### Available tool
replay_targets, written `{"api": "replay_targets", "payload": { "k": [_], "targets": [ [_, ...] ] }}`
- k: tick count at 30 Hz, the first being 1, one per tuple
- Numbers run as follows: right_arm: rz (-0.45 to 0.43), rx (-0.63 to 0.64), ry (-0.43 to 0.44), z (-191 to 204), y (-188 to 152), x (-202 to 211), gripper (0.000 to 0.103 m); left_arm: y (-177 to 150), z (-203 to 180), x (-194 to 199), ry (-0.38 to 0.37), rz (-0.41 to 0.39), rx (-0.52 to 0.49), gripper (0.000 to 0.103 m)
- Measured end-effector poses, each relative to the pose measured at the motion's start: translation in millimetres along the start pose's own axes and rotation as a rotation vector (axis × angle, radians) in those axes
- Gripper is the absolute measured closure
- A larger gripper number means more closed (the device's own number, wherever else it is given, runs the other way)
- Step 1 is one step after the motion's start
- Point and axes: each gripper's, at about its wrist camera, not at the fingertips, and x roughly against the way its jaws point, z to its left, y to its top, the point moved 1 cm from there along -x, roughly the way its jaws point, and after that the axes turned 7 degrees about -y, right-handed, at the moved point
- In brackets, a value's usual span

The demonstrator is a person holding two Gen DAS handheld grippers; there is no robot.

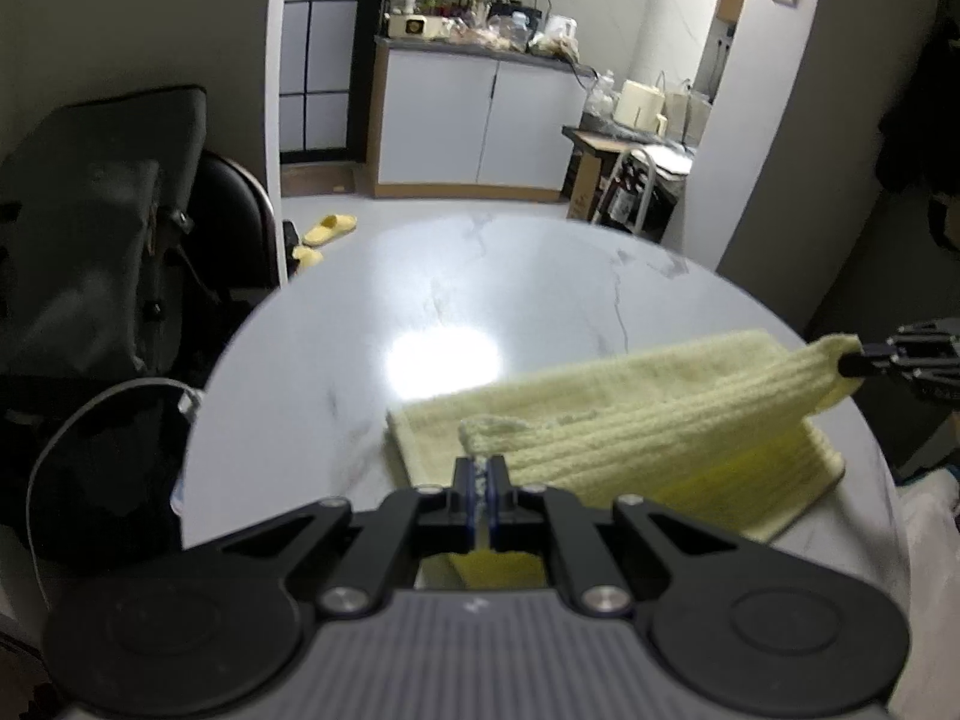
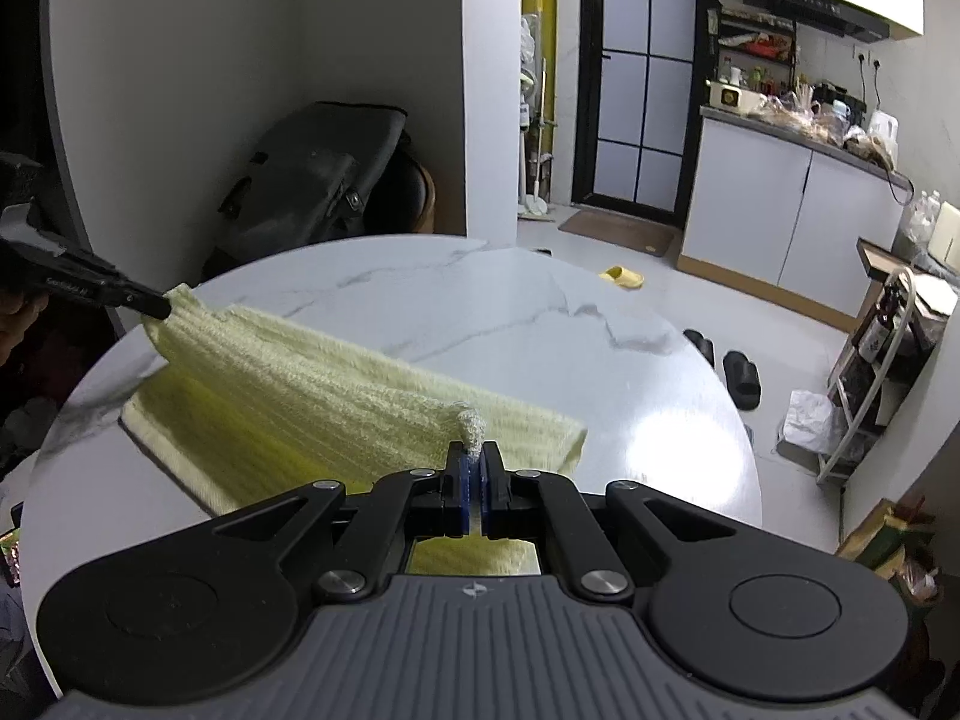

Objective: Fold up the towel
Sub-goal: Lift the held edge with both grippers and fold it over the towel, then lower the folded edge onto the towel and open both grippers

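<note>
A pale yellow ribbed towel [image 1: 648,420] lies on the round white marble table [image 1: 372,312]. Its near edge is lifted off the table and stretched between both grippers, while the far part rests flat. My left gripper [image 1: 480,465] is shut on one lifted corner. My right gripper [image 1: 855,360] shows at the right edge, shut on the other corner. In the right wrist view the towel [image 2: 312,396] hangs between my right gripper [image 2: 473,459], shut on its corner, and my left gripper [image 2: 159,306] at the far left.
A dark bag on a chair [image 1: 102,228] stands left of the table, with a cable [image 1: 108,396] by the table edge. Slippers [image 2: 741,378] lie on the floor. Kitchen cabinets [image 1: 480,120] and a small rack [image 2: 882,372] stand beyond.
</note>
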Motion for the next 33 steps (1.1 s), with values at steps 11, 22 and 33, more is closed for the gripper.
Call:
{"api": "replay_targets", "payload": {
  "k": [11,22,33],
  "targets": [
    [0.052,-0.033,0.009,3,-35,1,0.096,-33,1,3,-0.018,0.041,0.037,0.092],
    [0.079,-0.036,-0.04,2,-53,12,0.064,-54,8,10,-0.02,0.067,0.05,0.088],
    [0.055,-0.099,-0.077,-14,-59,31,0.064,-61,2,22,0.015,0.066,0.046,0.086]
  ]
}}
